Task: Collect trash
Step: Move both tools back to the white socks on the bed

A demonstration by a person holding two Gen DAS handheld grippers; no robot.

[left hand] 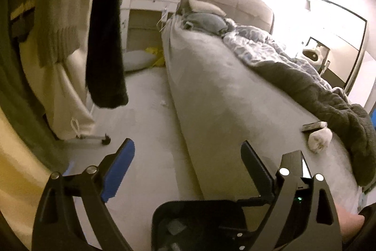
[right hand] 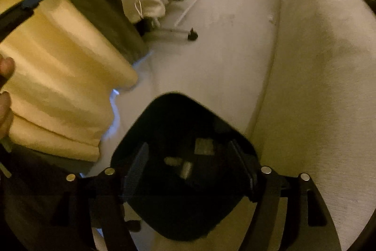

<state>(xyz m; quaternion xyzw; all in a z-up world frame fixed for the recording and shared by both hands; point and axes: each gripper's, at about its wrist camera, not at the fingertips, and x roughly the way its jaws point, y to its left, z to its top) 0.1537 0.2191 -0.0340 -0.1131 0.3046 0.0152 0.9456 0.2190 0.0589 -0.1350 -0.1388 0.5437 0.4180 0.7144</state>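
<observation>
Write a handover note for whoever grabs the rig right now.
Left gripper: open, empty, above the floor beside the bed.
Right gripper: open, over the black bin; whether it touches the bin is unclear.
Done: a few pale scraps lie in the bin.
Left: small white scrap on the floor by the bed; white crumpled wad on the bed, possibly trash.

Black bin (right hand: 185, 166) — beige bed (left hand: 225, 95), blue-patterned duvet (left hand: 256, 48), yellow curtain (right hand: 61, 77).
</observation>
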